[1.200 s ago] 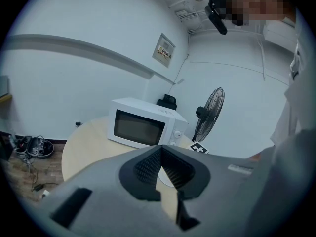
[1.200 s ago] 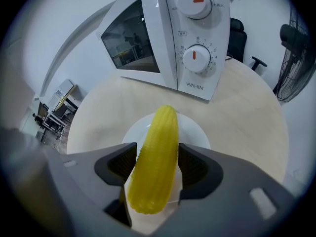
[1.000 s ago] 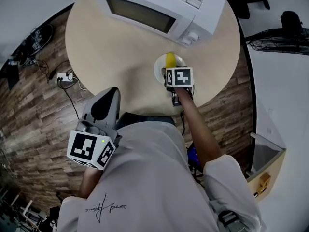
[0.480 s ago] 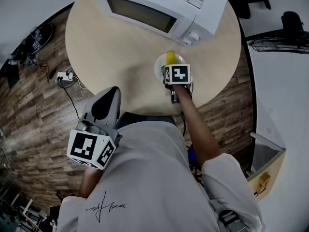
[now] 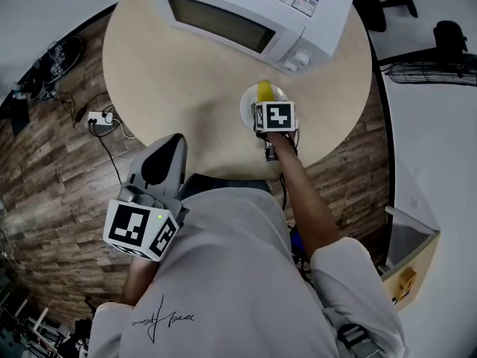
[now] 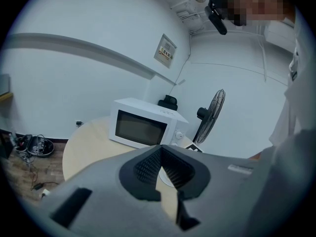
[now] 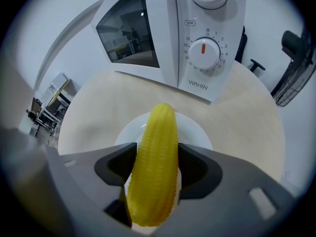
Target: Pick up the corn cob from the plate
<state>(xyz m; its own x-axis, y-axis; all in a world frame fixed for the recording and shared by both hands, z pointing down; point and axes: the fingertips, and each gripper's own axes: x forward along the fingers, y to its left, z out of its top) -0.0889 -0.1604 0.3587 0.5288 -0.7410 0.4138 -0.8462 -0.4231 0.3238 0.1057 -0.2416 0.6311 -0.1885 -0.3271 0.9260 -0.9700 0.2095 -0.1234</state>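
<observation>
A: Right, largest first. Round table (image 5: 186,88), microwave (image 5: 246,10) on its far side, white plate (image 5: 247,110) near the right edge, just in front of the microwave's dials.

B: Corn cob?

A: Corn cob (image 7: 160,127) lies lengthwise over the plate, tip pointing far. Right gripper (image 7: 157,155) has its jaws pinching the cob from left and right, at its near half. Cannot tell whether it is off the plate yet.

B: Left gripper?

A: Left gripper (image 6: 160,149) is held low by the body, well apart from the table. Jaws pressed together at the tips, nothing between them.

B: Risks on the lift?

A: Judgement only. The cob is round and tapered, so a light squeeze could let it squirt out of the jaws. The hold sits behind the middle, so the far end may droop and pivot. A forward swing would knock the microwave, which stands just beyond the plate. A dropped cob could roll off the right table edge.
</observation>
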